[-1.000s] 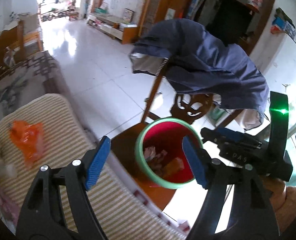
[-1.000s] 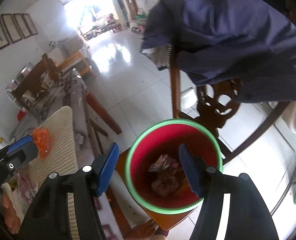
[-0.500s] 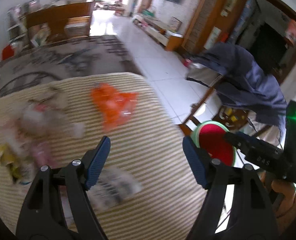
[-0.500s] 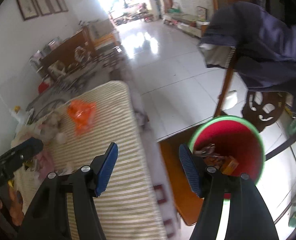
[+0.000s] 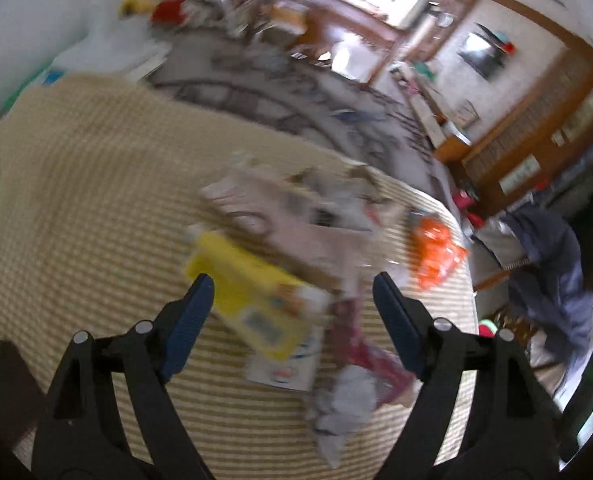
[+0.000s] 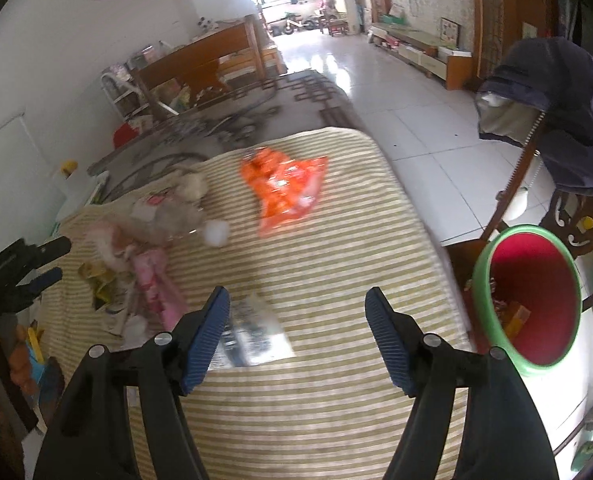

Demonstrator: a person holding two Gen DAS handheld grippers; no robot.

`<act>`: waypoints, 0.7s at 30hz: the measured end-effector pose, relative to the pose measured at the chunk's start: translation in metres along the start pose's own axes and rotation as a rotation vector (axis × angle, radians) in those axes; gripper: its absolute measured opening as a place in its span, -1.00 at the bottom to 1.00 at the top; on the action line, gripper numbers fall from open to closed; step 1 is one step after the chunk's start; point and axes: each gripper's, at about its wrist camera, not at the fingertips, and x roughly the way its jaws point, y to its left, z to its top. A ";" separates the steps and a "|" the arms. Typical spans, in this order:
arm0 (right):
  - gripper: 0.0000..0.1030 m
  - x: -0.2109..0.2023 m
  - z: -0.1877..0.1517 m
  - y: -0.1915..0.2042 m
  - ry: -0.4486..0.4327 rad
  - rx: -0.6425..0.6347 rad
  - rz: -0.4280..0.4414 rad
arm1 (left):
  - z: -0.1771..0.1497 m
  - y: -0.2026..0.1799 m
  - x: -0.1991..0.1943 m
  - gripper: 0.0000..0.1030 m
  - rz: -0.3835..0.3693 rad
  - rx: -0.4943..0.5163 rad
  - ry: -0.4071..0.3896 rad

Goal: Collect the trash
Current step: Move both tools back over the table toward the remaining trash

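Trash lies on a striped cloth-covered table (image 6: 336, 248). An orange wrapper (image 6: 286, 186) lies at the far side; it also shows in the left wrist view (image 5: 434, 254). A silver packet (image 6: 254, 328) lies just beyond my right gripper (image 6: 296, 310), which is open and empty above the table. A pink wrapper (image 6: 156, 276) and crumpled paper lie to the left. My left gripper (image 5: 292, 294) is open and empty above a yellow box (image 5: 252, 300); it also shows at the left edge of the right wrist view (image 6: 28, 264). A red bin with a green rim (image 6: 532, 300) stands to the right.
A wooden chair draped with a blue jacket (image 6: 568, 116) stands behind the bin. A patterned grey surface (image 6: 224, 120) lies beyond the table. White tiled floor (image 6: 416, 112) stretches to the right. A dark pink wrapper (image 5: 368, 344) and white crumpled paper (image 5: 344, 412) lie near my left gripper.
Both grippers have swung left from above the bin to above the table. The left view now faces the trash pile; the bin has moved to the right edge of the right view.
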 end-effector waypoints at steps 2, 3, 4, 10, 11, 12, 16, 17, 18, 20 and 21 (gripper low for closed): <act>0.32 0.001 -0.002 0.007 0.003 -0.005 0.001 | 0.002 0.016 0.008 0.53 -0.015 -0.062 0.040; 0.32 0.001 -0.003 0.012 0.004 -0.009 -0.003 | 0.003 0.025 0.015 0.53 -0.029 -0.110 0.071; 0.32 0.001 -0.004 0.013 0.002 -0.010 -0.007 | 0.003 0.031 0.020 0.53 -0.039 -0.139 0.090; 0.32 -0.003 -0.005 0.015 -0.007 0.011 -0.038 | 0.005 0.045 0.053 0.53 -0.073 -0.221 0.177; 0.32 -0.003 -0.005 0.014 -0.007 0.016 -0.043 | 0.005 0.046 0.059 0.53 -0.078 -0.240 0.196; 0.32 -0.003 -0.005 0.014 -0.006 0.020 -0.046 | 0.005 0.048 0.064 0.53 -0.077 -0.257 0.212; 0.32 -0.001 -0.004 0.020 0.000 0.010 -0.047 | 0.001 0.054 0.070 -0.09 -0.095 -0.275 0.239; 0.32 0.000 -0.002 0.025 0.003 -0.001 -0.042 | 0.001 0.054 0.071 -0.10 -0.093 -0.259 0.249; 0.32 0.003 0.001 0.029 0.008 -0.014 -0.034 | 0.000 0.055 0.069 -0.13 -0.101 -0.247 0.248; 0.32 0.007 0.006 0.040 0.015 -0.051 -0.013 | -0.002 0.056 0.062 -0.17 -0.102 -0.211 0.240; 0.32 0.011 0.012 0.051 0.020 -0.087 0.003 | -0.004 0.057 0.056 -0.17 -0.092 -0.181 0.228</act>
